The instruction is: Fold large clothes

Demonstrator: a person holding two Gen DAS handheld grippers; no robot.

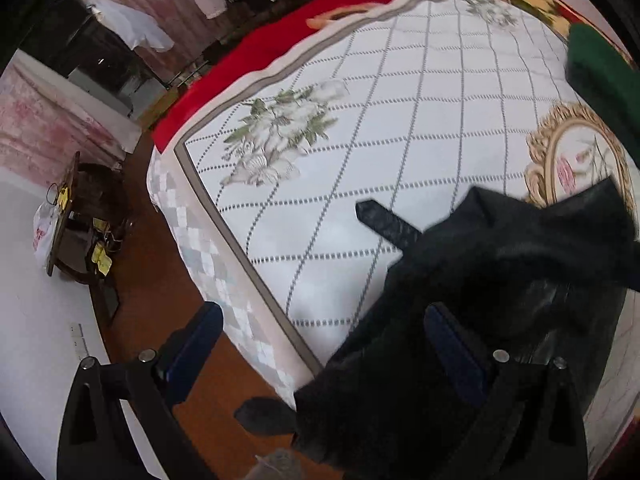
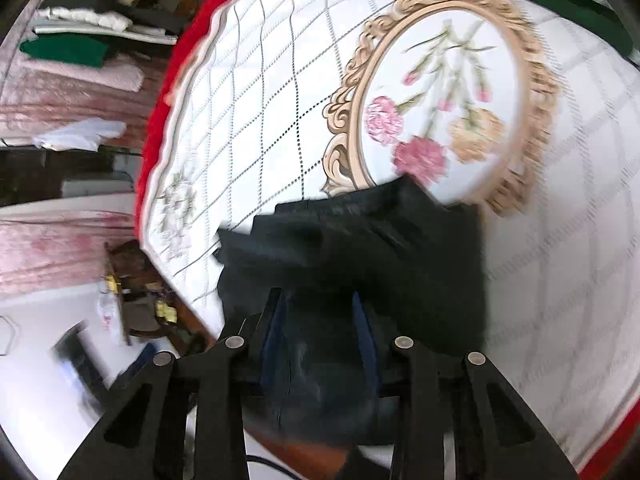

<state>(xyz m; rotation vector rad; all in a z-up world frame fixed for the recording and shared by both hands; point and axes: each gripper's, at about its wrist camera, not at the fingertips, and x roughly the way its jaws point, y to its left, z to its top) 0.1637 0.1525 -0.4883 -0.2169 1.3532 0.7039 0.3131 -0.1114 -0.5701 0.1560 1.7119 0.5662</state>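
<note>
A black garment (image 1: 500,260) lies bunched at the near edge of the bed and hangs partly over its side, with a dark strap (image 1: 384,224) sticking out to the left. My left gripper (image 1: 324,320) is open and wide; its right finger (image 1: 452,340) rests against the black cloth and its left finger (image 1: 200,332) hangs over the floor. In the right wrist view the black garment (image 2: 380,240) fills the gap between the fingers of my right gripper (image 2: 318,312), which is shut on a fold of it. The view is blurred.
The bed carries a white quilt (image 1: 360,120) with a grid and flower print over a red blanket (image 1: 240,68). A green garment (image 1: 600,68) lies at the far right. Brown floor (image 1: 160,280) and a small wooden stand (image 1: 68,216) lie left; folded clothes (image 2: 80,40) are stacked beyond.
</note>
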